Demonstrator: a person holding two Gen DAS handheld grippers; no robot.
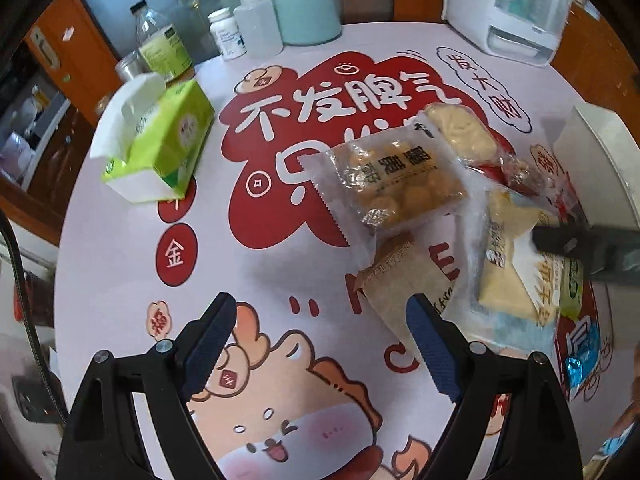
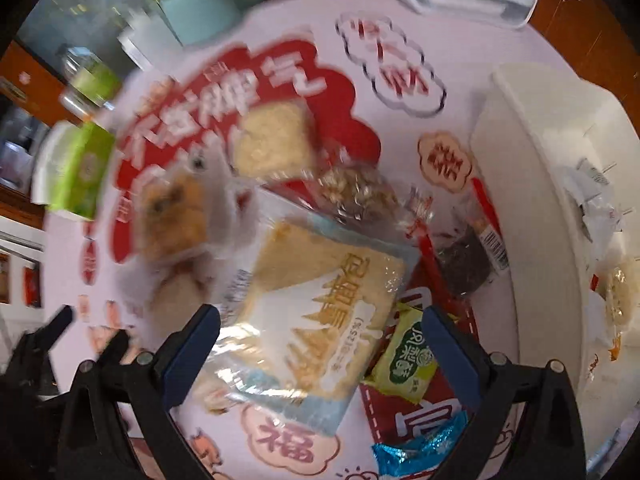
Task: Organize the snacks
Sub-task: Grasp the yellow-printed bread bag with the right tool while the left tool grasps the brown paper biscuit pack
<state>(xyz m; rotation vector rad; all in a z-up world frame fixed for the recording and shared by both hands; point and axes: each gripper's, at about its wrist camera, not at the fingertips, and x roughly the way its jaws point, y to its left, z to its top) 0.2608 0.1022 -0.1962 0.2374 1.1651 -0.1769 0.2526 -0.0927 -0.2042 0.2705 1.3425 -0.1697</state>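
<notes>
Both grippers spread wide, nothing held.

Left gripper [image 1: 320, 344] poised over printed tabletop [image 1: 120, 248] beside snack pile [image 1: 404, 184]; right gripper [image 2: 320, 344] straddling toast packet [image 2: 320, 312], green sachet [image 2: 404, 360] alongside, white bin [image 2: 560, 184] at right.

Black-framed left tongs [image 1: 318, 354] with dark blue ribbed pads [image 1: 208, 344], above a pale lilac bench cover [image 1: 120, 248] printed with red cloud shapes, white characters and a peach cartoon figure. Ahead of them, golden-brown in a clear wrapper with black characters for one snack pack [image 1: 394, 184]; far ahead to the left, lime green and white for the tissue box [image 1: 160, 148]. Between the right tongs [image 2: 320, 350], pale yellow with a white-and-gold tree pattern and light blue edging for a bread pack [image 2: 316, 320], and just right of it a yellow-green sachet [image 2: 404, 360].
</notes>
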